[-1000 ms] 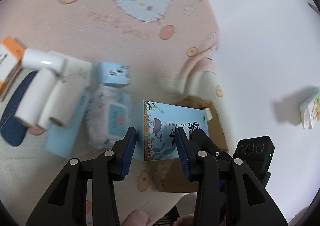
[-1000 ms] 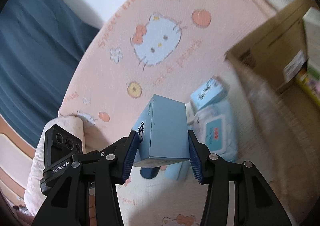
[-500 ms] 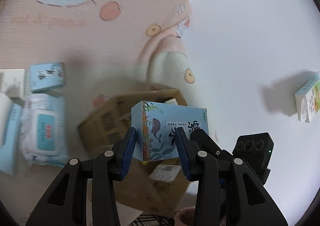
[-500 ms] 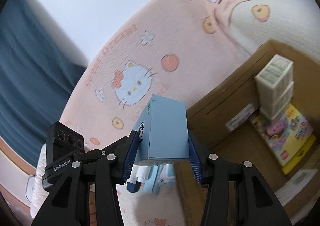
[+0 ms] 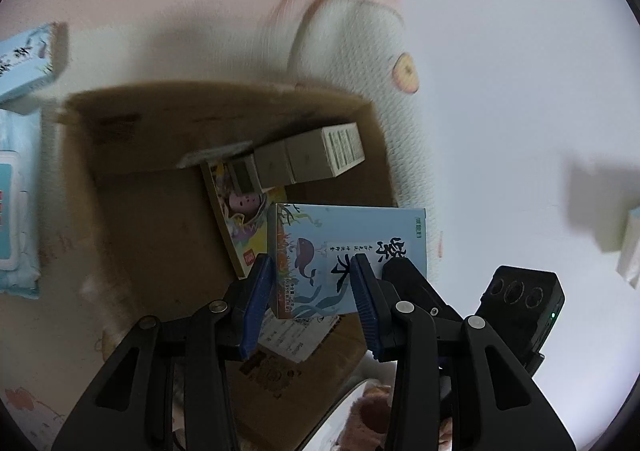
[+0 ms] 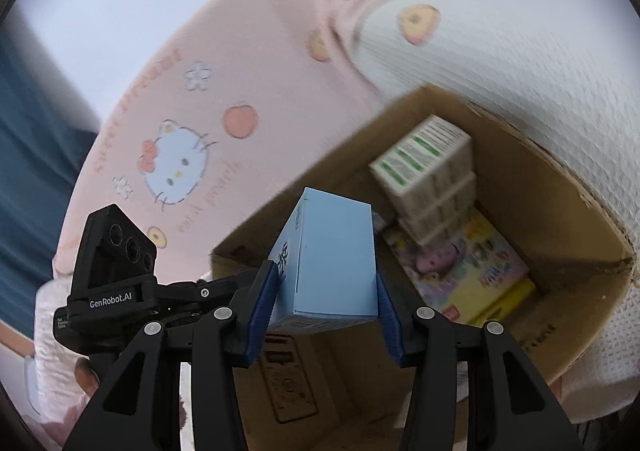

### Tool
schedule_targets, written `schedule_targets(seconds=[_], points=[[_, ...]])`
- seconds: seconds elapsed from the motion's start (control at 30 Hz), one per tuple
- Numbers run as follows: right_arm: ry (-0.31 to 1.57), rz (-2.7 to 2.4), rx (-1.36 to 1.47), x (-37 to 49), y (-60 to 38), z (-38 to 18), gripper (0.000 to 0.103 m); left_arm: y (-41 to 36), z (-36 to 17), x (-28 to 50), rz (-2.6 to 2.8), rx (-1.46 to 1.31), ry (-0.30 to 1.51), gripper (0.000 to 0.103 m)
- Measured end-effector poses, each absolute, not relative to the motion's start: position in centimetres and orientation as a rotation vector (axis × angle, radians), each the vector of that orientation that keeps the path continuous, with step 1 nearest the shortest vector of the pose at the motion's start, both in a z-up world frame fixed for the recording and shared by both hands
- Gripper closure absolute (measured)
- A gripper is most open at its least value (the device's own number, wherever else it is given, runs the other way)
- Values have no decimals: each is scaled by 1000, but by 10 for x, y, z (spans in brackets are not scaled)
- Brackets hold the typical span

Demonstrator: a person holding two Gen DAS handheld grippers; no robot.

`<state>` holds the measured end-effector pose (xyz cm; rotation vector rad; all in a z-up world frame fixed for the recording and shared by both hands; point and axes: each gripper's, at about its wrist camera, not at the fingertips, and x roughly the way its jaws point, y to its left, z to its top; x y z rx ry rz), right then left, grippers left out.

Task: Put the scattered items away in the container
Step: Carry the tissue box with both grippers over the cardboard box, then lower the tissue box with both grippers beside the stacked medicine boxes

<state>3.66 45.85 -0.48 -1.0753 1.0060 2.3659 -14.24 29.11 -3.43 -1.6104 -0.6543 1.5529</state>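
Two grippers each hold a light blue box above an open cardboard box (image 5: 132, 187) on a pink cartoon-cat blanket (image 6: 188, 99). The left gripper (image 5: 312, 283) has its blue pads clamped on a whale-printed box (image 5: 348, 247) over the container's near right corner; the right gripper (image 6: 324, 305) grips a plain-faced blue box (image 6: 332, 255) above its near left wall. Inside lie a stack of white cartons (image 6: 432, 167) and a colourful picture book (image 6: 472, 271). A wipes pack (image 5: 16, 211) rests on the blanket to the left

Stacked cartons (image 6: 430, 167) on picture book (image 6: 476, 271), both in cardboard box (image 6: 580, 315).
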Motion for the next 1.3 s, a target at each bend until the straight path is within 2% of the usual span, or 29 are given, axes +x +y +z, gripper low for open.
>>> schedule_targets(seconds=[0.27, 0.4, 0.43, 0.5, 0.53, 0.57, 0.67, 0.83, 1.0, 1.3], points=[[1074, 2223, -1153, 39, 495, -22, 59, 331, -56, -150, 1523, -1738, -620, 59], [988, 2162, -1277, 28, 503, -34, 59, 347, -81, -155, 1502, -1839, -629, 59], [984, 2163, -1316, 24, 501, -38, 65, 352, -86, -156, 1500, -1851, -626, 59], [915, 2109, -1383, 16, 497, -45, 67, 363, -96, -156, 1469, -1870, -621, 67], [863, 2092, -1409, 11, 495, -48, 67, 368, -100, -155, 1482, -1885, -605, 67], [900, 2001, -1351, 6, 491, -52, 67, 370, -102, -154, 1501, -1895, -589, 69], [877, 1944, -1415, -5, 495, -64, 67, 374, -114, -154, 1534, -1924, -558, 69], [916, 1947, -1422, -11, 500, -64, 67, 365, -134, -160, 1540, -1992, -590, 70], [840, 1990, -1415, -21, 502, -59, 67, 363, -136, -161, 1551, -1991, -599, 70], [936, 1949, -1432, -18, 507, -71, 66, 358, -146, -163, 1565, -2032, -602, 70]])
